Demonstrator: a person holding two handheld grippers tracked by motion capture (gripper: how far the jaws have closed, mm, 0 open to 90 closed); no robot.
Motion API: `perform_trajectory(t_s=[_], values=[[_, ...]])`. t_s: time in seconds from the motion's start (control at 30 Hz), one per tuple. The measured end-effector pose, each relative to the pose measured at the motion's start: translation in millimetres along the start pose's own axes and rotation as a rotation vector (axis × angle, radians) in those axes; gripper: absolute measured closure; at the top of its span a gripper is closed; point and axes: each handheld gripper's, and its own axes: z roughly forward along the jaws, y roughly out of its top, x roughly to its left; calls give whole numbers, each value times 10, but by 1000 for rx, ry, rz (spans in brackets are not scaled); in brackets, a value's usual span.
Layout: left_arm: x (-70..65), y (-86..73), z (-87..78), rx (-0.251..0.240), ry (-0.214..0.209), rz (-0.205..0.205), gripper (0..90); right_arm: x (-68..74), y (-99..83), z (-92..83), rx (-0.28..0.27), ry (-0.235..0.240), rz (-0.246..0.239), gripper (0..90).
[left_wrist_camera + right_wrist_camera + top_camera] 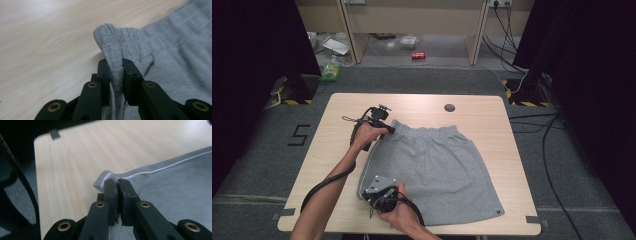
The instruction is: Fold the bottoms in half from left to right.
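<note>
Meanwhile both hand-held grippers (388, 128) (371, 194) pinch the grey skirt (437, 170) on the table (342, 115).

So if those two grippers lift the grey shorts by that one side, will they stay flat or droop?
Probably droop: the grey shorts bunch into soft folds where the left gripper pinches the waistband. They look light, and the right gripper holds just a hem corner.

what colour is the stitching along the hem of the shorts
White, on the grey shorts; the stitching shows best in the right gripper view.
</note>
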Motion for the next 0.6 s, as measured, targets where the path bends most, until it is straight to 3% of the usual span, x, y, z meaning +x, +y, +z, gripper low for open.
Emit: perform_trajectory(t_s=[0.13, 0.2, 0.23, 0.3, 0.33, 0.37, 0.4, 0.47, 0.6], values=[[-131, 148, -152, -29, -8, 17, 772, -67, 19, -203, -48, -11, 31, 859], [-255, 250, -212, -38, -28, 32, 772, -106, 8, -362, -79, -19, 46, 859], [-387, 345, -244, -48, -58, 39, 772, -147, -25, -534, -108, -33, 63, 860], [-454, 390, -252, -47, -62, 48, 772, -194, -83, -705, -135, -50, 88, 860], [-583, 474, -249, -33, -50, 70, 772, -221, -119, -787, -149, -59, 99, 859], [-583, 474, -249, -33, -50, 70, 772, -249, -156, -870, -156, -69, 108, 860], [-646, 512, -241, -29, -46, 79, 772, -249, -156, -870, -156, -69, 108, 860], [-828, 618, -214, -21, -58, 92, 772, -325, -272, -1098, -180, -103, 135, 860], [-984, 701, -177, -11, -61, 104, 772, -394, -391, -1300, -207, -128, 162, 860]])
